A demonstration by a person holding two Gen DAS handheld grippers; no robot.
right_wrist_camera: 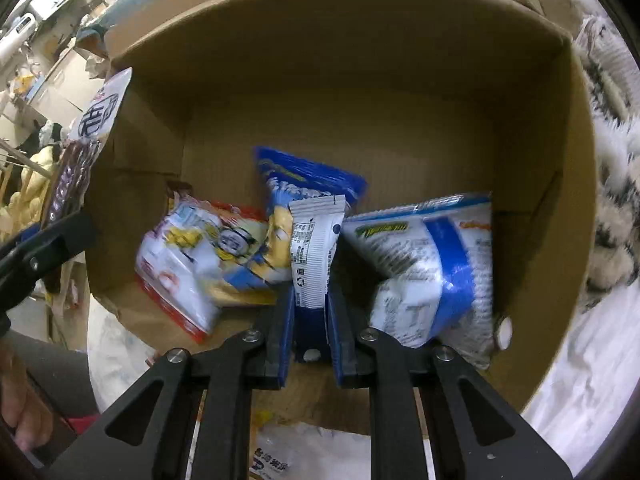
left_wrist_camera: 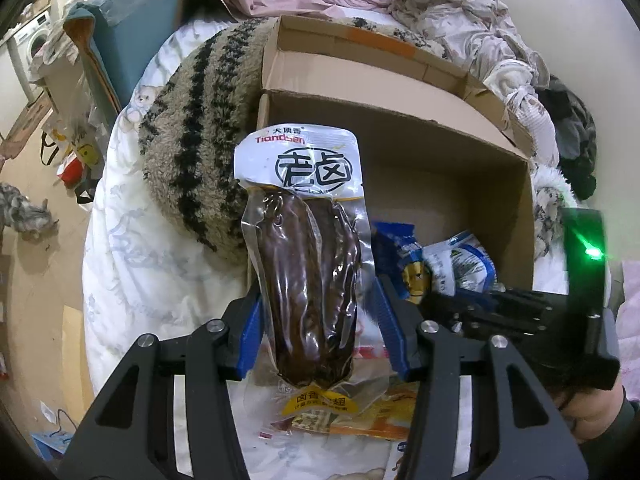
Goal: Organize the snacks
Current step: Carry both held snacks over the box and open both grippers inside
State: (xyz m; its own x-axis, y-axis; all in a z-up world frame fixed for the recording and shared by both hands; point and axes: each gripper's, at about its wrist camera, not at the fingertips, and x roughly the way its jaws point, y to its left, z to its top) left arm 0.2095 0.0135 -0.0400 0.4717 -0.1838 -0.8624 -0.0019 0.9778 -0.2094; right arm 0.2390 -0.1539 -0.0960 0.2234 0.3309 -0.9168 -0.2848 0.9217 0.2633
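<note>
The left gripper [left_wrist_camera: 318, 320] has its jaws clamped on a clear vacuum-sealed pouch of dark brown braised meat [left_wrist_camera: 308, 280], held upright beside the open brown cardboard box [left_wrist_camera: 400, 132] on the bed. Inside the box, the right gripper [right_wrist_camera: 311, 320] has its jaws closed on a blue-and-white snack packet [right_wrist_camera: 314, 248], between a red-and-white snack bag [right_wrist_camera: 188, 264] and a white-and-blue snack bag [right_wrist_camera: 432, 264].

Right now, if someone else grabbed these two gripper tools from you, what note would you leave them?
Left gripper: shut on a vacuum-packed braised meat snack, held beside the cardboard box, outside its left wall.
Right gripper: shut on a small blue-and-white packet, low inside the box.
Done: a red-and-white snack bag and a large blue-and-white bag lie in the box.
Left: release the packet, drop in the meat snack, then collect the packets on the bed.
</note>
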